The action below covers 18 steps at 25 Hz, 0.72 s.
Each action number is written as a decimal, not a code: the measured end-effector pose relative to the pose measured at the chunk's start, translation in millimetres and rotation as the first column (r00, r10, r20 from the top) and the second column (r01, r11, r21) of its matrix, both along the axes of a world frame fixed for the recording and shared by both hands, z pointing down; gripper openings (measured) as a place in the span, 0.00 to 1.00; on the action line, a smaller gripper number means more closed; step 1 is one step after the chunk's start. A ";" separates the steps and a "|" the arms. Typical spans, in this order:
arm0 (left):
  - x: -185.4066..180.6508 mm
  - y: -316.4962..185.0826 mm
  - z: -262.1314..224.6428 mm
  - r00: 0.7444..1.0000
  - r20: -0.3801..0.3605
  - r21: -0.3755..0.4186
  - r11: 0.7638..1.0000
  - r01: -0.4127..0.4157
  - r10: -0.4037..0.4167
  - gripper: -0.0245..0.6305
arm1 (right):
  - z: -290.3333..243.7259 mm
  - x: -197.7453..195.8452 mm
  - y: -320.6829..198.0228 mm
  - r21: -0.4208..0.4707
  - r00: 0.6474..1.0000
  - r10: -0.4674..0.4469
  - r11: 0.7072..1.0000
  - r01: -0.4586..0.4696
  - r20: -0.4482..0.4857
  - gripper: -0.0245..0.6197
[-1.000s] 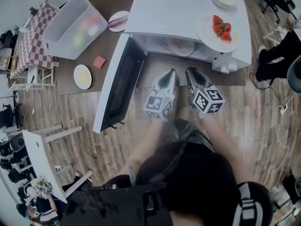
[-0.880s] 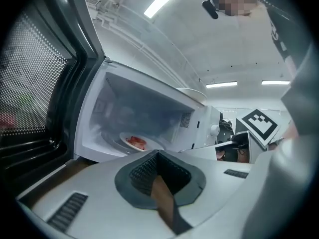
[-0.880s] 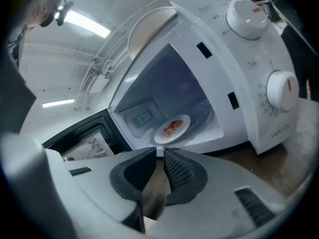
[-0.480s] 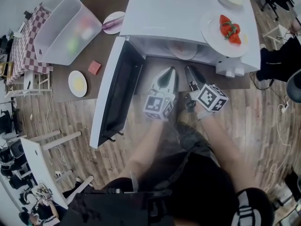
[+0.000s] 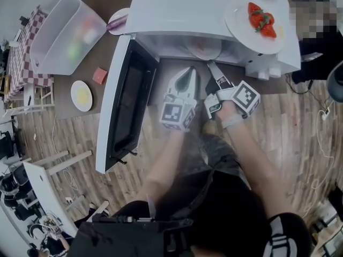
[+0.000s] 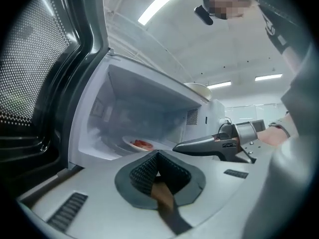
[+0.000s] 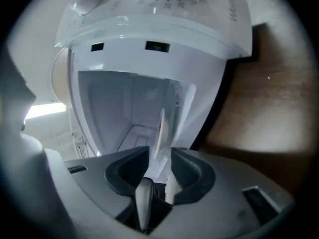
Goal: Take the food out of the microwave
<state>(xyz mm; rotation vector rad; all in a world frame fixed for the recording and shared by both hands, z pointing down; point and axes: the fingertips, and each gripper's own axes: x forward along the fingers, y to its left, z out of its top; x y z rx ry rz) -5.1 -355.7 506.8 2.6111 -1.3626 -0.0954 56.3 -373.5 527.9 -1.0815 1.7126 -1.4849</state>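
The food point(image 6: 142, 144), something red on a white plate point(image 5: 203, 48), sits inside the open microwave point(image 5: 193, 9), straight ahead of both grippers. We hold the right gripper point(image 5: 212, 68) rolled onto its side (so its own view shows the plate edge-on). Its jaws have just been opening and stand wide apart. The plate's near rim is in line with the gap, just ahead of the tips, and neither pad presses on it. Just to its left we hold the left gripper point(image 5: 187, 73), its jaws closed together on nothing, pointing into the cavity. Further left of that gripper the microwave door point(image 5: 126, 106) hangs open. Beyond the right gripper, on the microwave's top, we see a plate of strawberries point(image 5: 258, 23).
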 end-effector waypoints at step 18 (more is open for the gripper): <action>-12.6 -12.4 -7.1 1.000 -0.006 0.033 0.999 0.021 -0.021 0.04 | 3.8 6.1 -19.8 -0.084 0.994 0.094 0.992 -0.090 0.052 0.11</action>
